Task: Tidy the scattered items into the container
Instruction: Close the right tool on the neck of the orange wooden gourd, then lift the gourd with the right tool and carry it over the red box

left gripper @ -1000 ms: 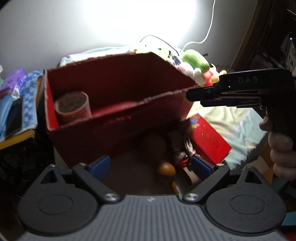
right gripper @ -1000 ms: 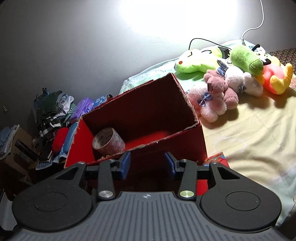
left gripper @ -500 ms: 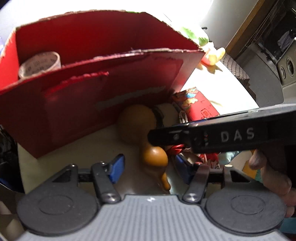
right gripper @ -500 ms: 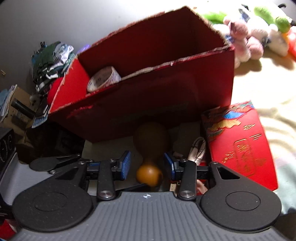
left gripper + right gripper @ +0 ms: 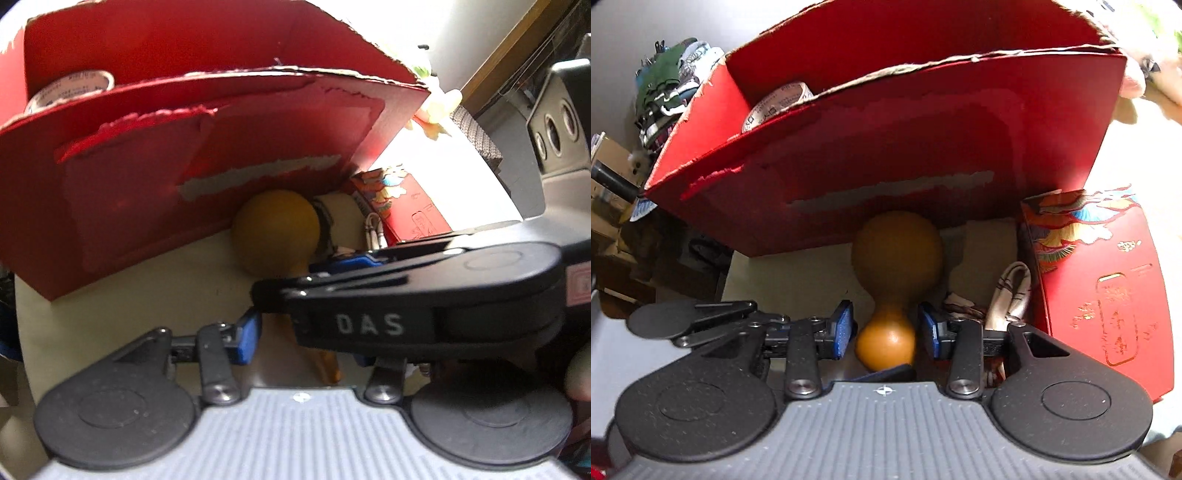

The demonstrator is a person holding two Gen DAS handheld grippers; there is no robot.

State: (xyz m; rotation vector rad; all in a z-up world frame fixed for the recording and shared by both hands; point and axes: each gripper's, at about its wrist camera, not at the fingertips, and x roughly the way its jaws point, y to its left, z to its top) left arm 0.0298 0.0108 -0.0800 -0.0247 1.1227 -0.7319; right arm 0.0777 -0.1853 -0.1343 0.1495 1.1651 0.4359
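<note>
An orange-brown gourd (image 5: 897,258) lies on the cream bedsheet in front of the red cardboard box (image 5: 886,147), its big bulb against the box wall. My right gripper (image 5: 886,332) straddles the gourd's small bulb, its jaws closing; thin gaps still show at both blue pads. In the left wrist view the right gripper (image 5: 284,278) crosses in front and hides that bulb. My left gripper (image 5: 306,347) is closing around the gourd's stem (image 5: 327,365); its left pad (image 5: 249,336) stands clear of the stem and its right pad is hidden. A tape roll (image 5: 70,88) sits inside the box.
A flat red gift box (image 5: 1100,295) lies right of the gourd, with a pale looped strap (image 5: 1012,291) between them. Plush toys (image 5: 1137,81) sit behind the box at the right. Piled clothes (image 5: 672,81) are at the far left.
Both grippers came down from above the box to the gourd in front of it. The left jaws narrowed from wide. The right gripper moved across the left view.
</note>
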